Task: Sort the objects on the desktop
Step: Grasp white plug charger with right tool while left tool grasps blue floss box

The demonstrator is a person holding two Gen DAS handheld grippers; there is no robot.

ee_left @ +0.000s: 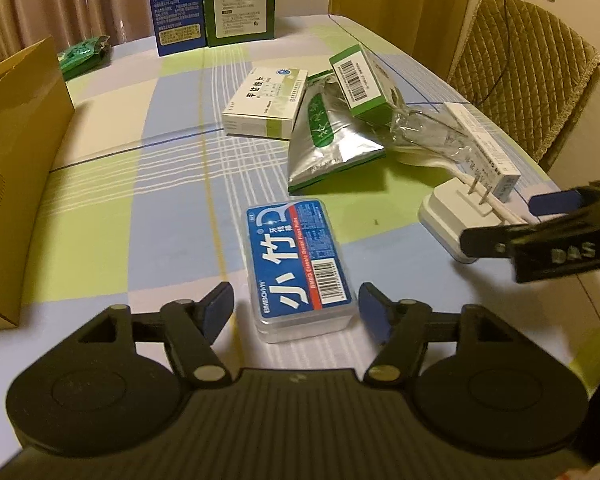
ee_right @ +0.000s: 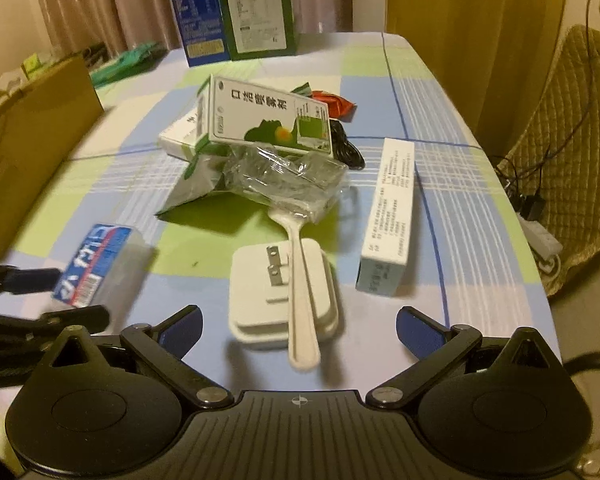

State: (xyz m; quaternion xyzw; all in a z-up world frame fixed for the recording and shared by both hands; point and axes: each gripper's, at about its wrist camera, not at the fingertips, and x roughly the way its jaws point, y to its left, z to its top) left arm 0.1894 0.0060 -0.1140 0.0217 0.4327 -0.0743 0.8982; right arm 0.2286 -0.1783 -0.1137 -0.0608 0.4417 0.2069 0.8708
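A clear floss-pick box with a blue label point(ee_left: 298, 264) lies on the checked tablecloth, its near end between the pads of my open left gripper point(ee_left: 296, 312); the pads do not touch it. It also shows in the right wrist view point(ee_right: 100, 266). My right gripper point(ee_right: 298, 330) is open around a white charger plug point(ee_right: 282, 292) with a white plastic spoon point(ee_right: 300, 292) lying across it. The right gripper shows in the left wrist view point(ee_left: 520, 220), the plug point(ee_left: 448, 216) beside it.
A pile lies mid-table: white medicine box point(ee_left: 266, 102), silver pouch point(ee_left: 328, 136), green-white box point(ee_right: 268, 120), clear wrapper point(ee_right: 284, 178), black cable point(ee_right: 342, 144). A long white box point(ee_right: 390, 216) lies right. A cardboard box point(ee_left: 16, 168) stands left, two tall cartons point(ee_left: 214, 0) at the back, a chair point(ee_left: 520, 80) right.
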